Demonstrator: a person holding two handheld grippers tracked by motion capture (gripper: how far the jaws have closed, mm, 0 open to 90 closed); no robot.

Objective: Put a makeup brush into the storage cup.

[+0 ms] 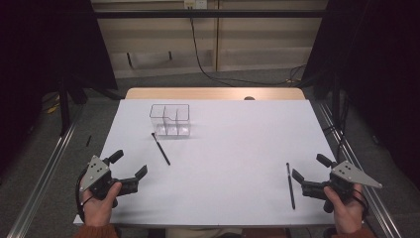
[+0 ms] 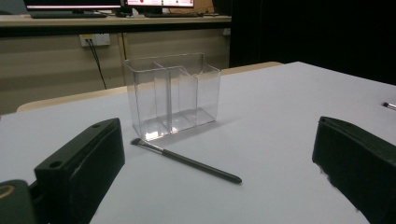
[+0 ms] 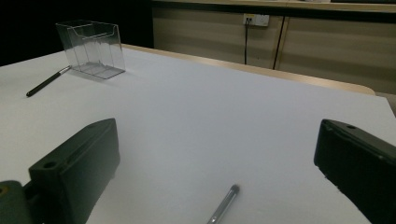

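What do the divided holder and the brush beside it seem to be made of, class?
Divided holder: clear, glossy hard plastic, probably acrylic; the table shows through its walls and its edges glint.
Brush: slim dark handle with a slight sheen, plastic or lacquered wood, and a shiny metal-looking collar behind dark bristles.

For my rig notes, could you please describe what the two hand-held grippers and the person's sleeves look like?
Both the left gripper and the right gripper are black, with two blocky jaws; holes mark the jaws' top faces. Each carries a grey three-cornered plate dotted with small holes. A dark cable loops beside the left hand. The sleeves are rust-orange.

Clear organizer [image 1: 170, 119], black brush [image 1: 161, 148], white table [image 1: 228, 148].
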